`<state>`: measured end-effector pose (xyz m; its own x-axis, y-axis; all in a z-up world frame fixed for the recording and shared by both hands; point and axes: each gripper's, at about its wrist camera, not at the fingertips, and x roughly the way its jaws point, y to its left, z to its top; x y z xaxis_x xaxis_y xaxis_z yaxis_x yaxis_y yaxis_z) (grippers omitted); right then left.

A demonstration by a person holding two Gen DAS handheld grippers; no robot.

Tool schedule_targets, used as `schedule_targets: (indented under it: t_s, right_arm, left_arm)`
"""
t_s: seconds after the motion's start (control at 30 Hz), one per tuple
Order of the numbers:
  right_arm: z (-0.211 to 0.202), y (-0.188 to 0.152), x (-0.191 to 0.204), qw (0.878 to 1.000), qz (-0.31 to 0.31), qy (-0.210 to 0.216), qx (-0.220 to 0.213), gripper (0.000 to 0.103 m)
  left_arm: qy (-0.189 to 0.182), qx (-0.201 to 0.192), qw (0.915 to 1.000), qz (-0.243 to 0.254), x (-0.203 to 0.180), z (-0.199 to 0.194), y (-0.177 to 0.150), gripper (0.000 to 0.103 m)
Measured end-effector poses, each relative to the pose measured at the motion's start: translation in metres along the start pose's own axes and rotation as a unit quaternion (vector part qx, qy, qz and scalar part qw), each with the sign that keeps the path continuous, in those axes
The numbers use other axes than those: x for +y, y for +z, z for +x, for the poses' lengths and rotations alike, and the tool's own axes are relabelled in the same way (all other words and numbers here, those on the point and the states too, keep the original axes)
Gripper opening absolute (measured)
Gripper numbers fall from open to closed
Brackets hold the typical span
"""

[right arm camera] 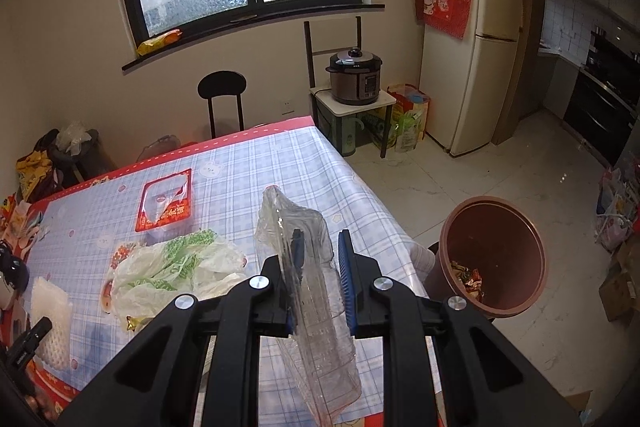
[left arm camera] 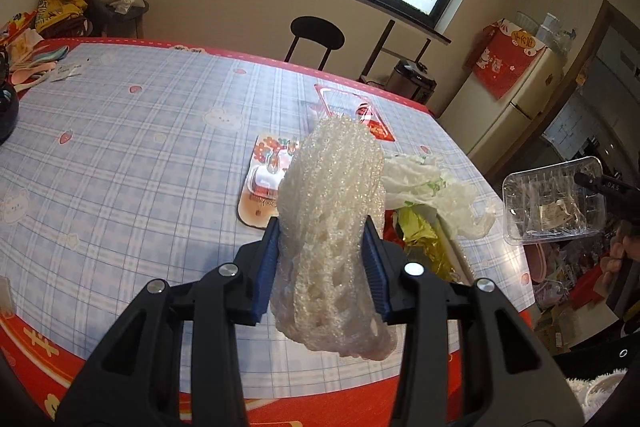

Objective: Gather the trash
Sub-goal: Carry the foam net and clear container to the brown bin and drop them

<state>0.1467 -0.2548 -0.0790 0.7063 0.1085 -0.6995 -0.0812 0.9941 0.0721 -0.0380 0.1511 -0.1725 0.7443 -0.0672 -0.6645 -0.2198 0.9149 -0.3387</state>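
Both tools loaded, bin next

Left tool (left arm camera: 322,263) clamped on foam net (left arm camera: 332,211), right tool (right arm camera: 320,281) on plastic tray (right arm camera: 308,267). Best carried over the bin (right arm camera: 494,255) before letting go.

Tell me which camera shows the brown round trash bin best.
The right wrist view: the brown round trash bin stands on the floor beside the table, its open mouth and some colourful wrappers inside clearly visible. The left wrist view does not show the bin at all.
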Motion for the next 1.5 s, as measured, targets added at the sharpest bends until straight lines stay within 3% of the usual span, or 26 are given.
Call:
schedule_targets:
  t_s: [0.27,0.47,0.77,1.1,1.13,1.17,1.2,1.23,1.33,1.4,1.47,1.5]
  right_arm:
    - [-0.003,0.021,-0.027,1.000,-0.012,0.023,-0.013,0.018]
    - [-0.002,0.035,-0.077,1.000,-0.006,0.018,-0.019,0.018]
    - [0.021,0.044,-0.187,0.998,0.046,-0.036,-0.004,0.018]
    - [0.067,0.051,-0.284,0.990,0.075,-0.118,0.022,0.020]
    - [0.072,0.053,-0.292,0.989,0.080,-0.118,0.025,0.021]
    - [0.076,0.055,-0.298,0.989,0.088,-0.113,0.028,0.033]
    - [0.078,0.057,-0.303,0.989,0.094,-0.108,0.026,0.052]
    - [0.077,0.058,-0.307,0.989,0.098,-0.108,0.020,0.060]
    - [0.070,0.060,-0.311,0.990,0.098,-0.101,0.003,0.071]
    - [0.064,0.060,-0.313,0.990,0.106,-0.088,-0.006,0.088]
    - [0.055,0.058,-0.311,0.991,0.108,-0.071,-0.014,0.098]
    - [0.052,0.058,-0.310,0.992,0.108,-0.063,-0.017,0.098]
  left_arm:
    - [0.002,-0.045,0.9990,-0.001,-0.052,-0.021,0.013,0.042]
    - [0.003,-0.061,0.9982,0.003,-0.093,-0.023,0.016,0.042]
    - [0.009,-0.052,0.9984,0.020,-0.152,-0.011,0.014,0.042]
    - [0.015,-0.047,0.9986,0.020,-0.197,0.009,0.008,0.042]
    - [0.015,-0.045,0.9987,0.021,-0.199,0.011,0.008,0.042]
    - [0.015,-0.043,0.9987,0.023,-0.202,0.013,0.007,0.042]
    - [0.015,-0.041,0.9987,0.024,-0.204,0.015,0.008,0.042]
    - [0.014,-0.040,0.9988,0.026,-0.208,0.017,0.008,0.042]
    - [0.006,-0.035,0.9987,0.036,-0.218,0.024,0.012,0.042]
    - [-0.002,-0.030,0.9985,0.046,-0.225,0.031,0.014,0.042]
    - [-0.013,-0.027,0.9978,0.059,-0.235,0.037,0.018,0.042]
    - [-0.018,-0.025,0.9975,0.064,-0.239,0.040,0.020,0.042]
